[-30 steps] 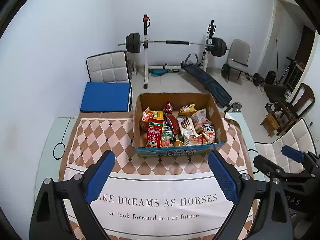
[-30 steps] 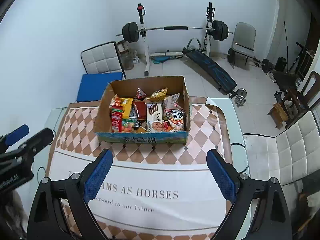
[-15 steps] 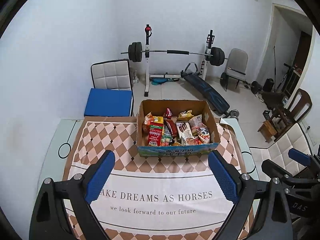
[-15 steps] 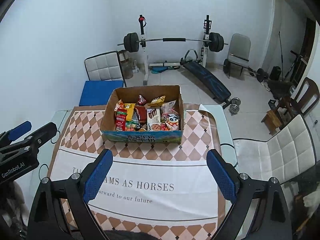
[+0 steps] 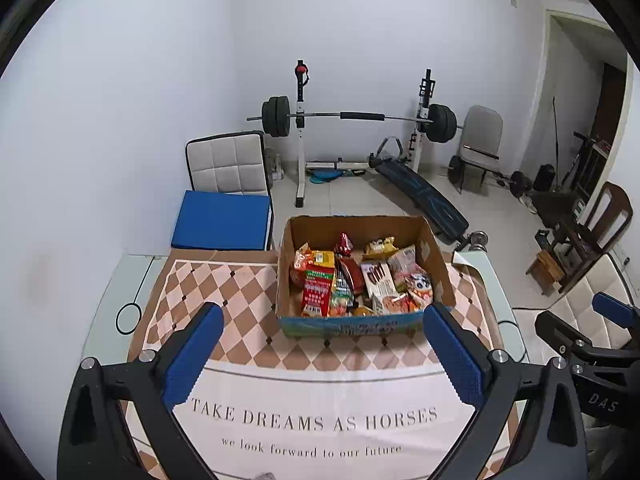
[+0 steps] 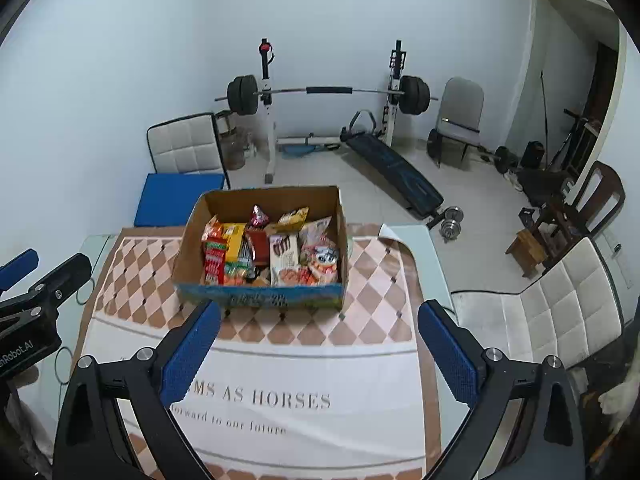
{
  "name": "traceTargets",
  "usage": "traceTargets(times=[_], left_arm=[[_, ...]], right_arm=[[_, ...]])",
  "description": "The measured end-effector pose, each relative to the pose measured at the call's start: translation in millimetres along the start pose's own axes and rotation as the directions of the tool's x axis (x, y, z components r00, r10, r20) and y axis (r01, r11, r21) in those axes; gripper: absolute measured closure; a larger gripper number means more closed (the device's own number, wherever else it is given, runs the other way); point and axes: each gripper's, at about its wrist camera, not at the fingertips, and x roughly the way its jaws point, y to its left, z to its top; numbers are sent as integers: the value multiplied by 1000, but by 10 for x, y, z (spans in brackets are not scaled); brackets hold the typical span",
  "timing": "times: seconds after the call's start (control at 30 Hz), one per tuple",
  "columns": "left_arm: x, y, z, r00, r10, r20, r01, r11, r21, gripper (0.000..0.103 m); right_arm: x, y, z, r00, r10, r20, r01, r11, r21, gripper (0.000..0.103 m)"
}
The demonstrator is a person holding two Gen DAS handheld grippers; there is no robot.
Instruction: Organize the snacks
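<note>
A cardboard box (image 5: 360, 226) full of snack packets (image 5: 352, 280) stands at the far side of the table; it also shows in the right wrist view (image 6: 264, 294) with its snacks (image 6: 272, 248). My left gripper (image 5: 320, 344) is open and empty, held above the table well short of the box. My right gripper (image 6: 320, 344) is open and empty, also short of the box. Each gripper appears at the edge of the other's view.
The table carries a checked cloth with printed words (image 5: 312, 420). Chairs stand behind (image 5: 224, 164) and to the right (image 6: 560, 312). A barbell rack (image 6: 328, 92) and a weight bench (image 6: 392, 168) fill the floor beyond.
Both grippers have drawn back and risen from the box, which now looks smaller and farther off. Both stay open and empty.
</note>
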Motion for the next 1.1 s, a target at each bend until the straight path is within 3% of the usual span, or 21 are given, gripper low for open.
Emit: traceTargets(times=[0.5,1.1], left_arm=[[466,-6,177,1000,29,-4,-29,1000,4,1],[608,-66,93,1000,8,-27,-8,1000,2,1]], right_arm=[[478,45,333,1000,-13,5,13,1000,9,2],[543,-22,362,1000,-32,-2,32,999,15,2]])
